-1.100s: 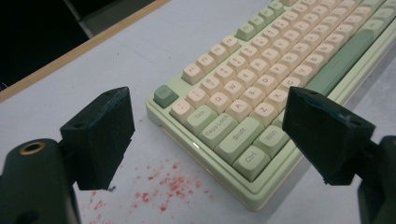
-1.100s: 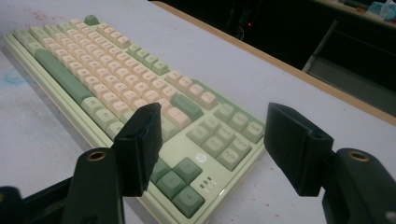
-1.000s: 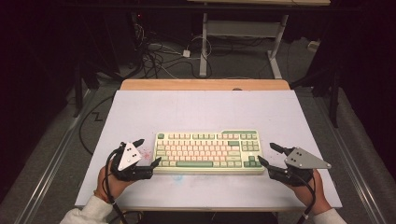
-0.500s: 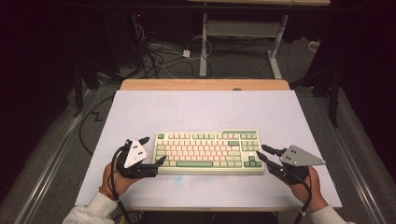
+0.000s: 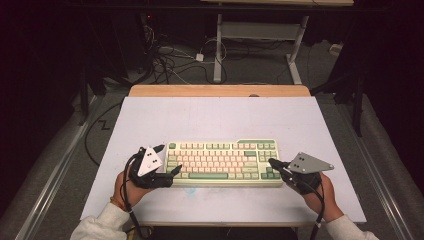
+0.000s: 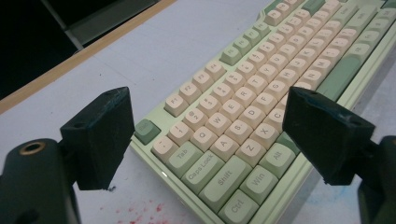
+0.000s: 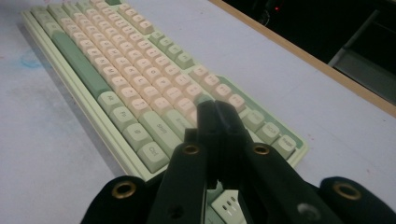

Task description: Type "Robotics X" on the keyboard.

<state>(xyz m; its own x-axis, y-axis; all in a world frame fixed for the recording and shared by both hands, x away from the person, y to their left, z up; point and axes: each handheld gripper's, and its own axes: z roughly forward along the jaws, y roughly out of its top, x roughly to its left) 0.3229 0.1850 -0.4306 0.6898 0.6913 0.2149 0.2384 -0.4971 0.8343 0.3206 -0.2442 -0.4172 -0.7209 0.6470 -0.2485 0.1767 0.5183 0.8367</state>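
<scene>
A cream and green keyboard (image 5: 222, 162) lies flat on the white table (image 5: 215, 115), near the front. My left gripper (image 5: 169, 159) is open at its left end. In the left gripper view the two black jaws stand wide apart on either side of the keyboard's (image 6: 243, 116) left corner, and I cannot tell whether they touch it. My right gripper (image 5: 273, 163) is shut, its jaws having just been closing with nothing between them. In the right gripper view its closed tip (image 7: 217, 109) hovers over the right-hand keys of the keyboard (image 7: 116, 70).
A wooden strip (image 5: 220, 91) runs along the table's far edge. Beyond it lie floor cables (image 5: 170, 60) and metal desk legs (image 5: 218, 50). A red stain (image 6: 140, 212) marks the table by the left gripper and a blue smear (image 7: 28, 58) marks it in front of the keyboard.
The right gripper's jaws have gone from apart to closed, and it has edged in over the keyboard's right end. The left gripper has shifted slightly toward the keyboard's left corner.
</scene>
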